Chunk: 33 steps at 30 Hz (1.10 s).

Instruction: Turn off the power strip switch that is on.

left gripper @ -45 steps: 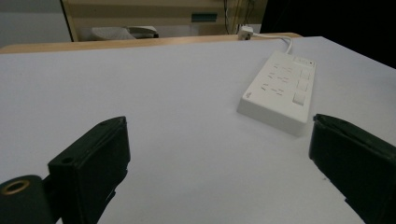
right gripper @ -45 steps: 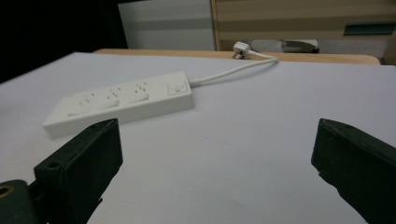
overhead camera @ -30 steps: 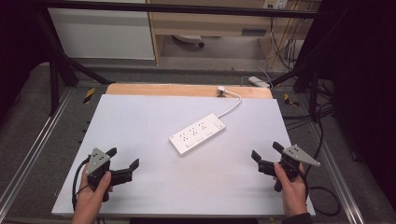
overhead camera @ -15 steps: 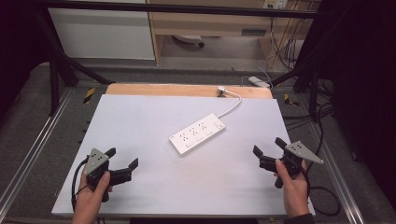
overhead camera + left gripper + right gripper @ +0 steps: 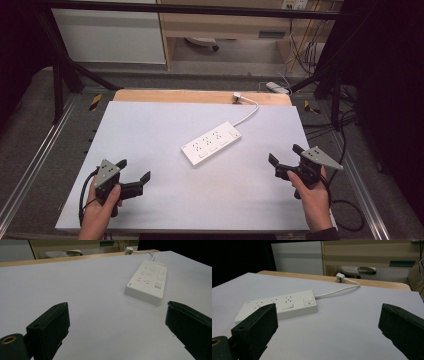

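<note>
A white power strip (image 5: pixel 211 143) lies slantwise in the middle of the white table top (image 5: pixel 150 125). Its white cable (image 5: pixel 248 112) runs to a plug (image 5: pixel 237 96) at the far edge. My left gripper (image 5: pixel 133 170) is held near the front left, open, with nothing between its jaws. It points toward the power strip (image 5: pixel 147 281), which lies ahead and to the right of the left gripper (image 5: pixel 117 315). My right gripper (image 5: pixel 285 155) is at the front right, also open and empty. In its view the right gripper (image 5: pixel 327 312) faces the power strip (image 5: pixel 279 306) and plug (image 5: pixel 340 276).
A wooden strip (image 5: pixel 175 96) borders the table's far edge. Metal frame rails (image 5: pixel 30 170) run along both sides. Beyond the table stand a white cabinet (image 5: pixel 110 35) and wooden shelving (image 5: pixel 225 22). Loose cables (image 5: pixel 345 210) hang at the right.
My right gripper has drifted slightly away from the front edge. The left gripper and the power strip have stayed put.
</note>
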{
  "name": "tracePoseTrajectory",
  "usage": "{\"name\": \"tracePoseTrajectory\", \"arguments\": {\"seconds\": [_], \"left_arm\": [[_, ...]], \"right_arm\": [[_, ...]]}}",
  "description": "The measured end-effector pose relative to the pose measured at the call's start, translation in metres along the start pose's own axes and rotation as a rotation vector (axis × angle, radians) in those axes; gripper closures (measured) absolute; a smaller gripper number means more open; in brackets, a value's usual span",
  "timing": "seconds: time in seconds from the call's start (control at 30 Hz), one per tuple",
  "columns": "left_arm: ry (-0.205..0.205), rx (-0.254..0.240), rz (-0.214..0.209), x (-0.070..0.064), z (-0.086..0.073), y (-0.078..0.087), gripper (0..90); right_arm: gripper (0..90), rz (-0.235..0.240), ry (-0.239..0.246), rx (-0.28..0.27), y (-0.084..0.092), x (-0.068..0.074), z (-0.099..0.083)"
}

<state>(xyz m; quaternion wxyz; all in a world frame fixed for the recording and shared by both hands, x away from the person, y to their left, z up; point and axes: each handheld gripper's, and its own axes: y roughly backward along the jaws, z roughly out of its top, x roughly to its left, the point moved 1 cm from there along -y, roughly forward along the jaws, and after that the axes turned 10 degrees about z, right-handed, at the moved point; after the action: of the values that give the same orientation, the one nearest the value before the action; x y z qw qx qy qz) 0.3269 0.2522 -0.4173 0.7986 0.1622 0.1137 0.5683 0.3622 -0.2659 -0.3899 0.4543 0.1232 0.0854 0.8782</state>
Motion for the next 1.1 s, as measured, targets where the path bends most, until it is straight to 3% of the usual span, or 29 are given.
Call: {"name": "tracePoseTrajectory", "arguments": {"seconds": [0.43,1.1], "left_arm": [[0.005,-0.005,0.004,0.0,0.0,0.001,5.7],[0.0,-0.002,0.008,0.001,0.0,0.001,5.6]], "right_arm": [[3.3,0.076,0.038,0.048,-0.019,0.016,0.033],[3.9,0.1,0.078,0.134,-0.052,0.02,0.053]]}}
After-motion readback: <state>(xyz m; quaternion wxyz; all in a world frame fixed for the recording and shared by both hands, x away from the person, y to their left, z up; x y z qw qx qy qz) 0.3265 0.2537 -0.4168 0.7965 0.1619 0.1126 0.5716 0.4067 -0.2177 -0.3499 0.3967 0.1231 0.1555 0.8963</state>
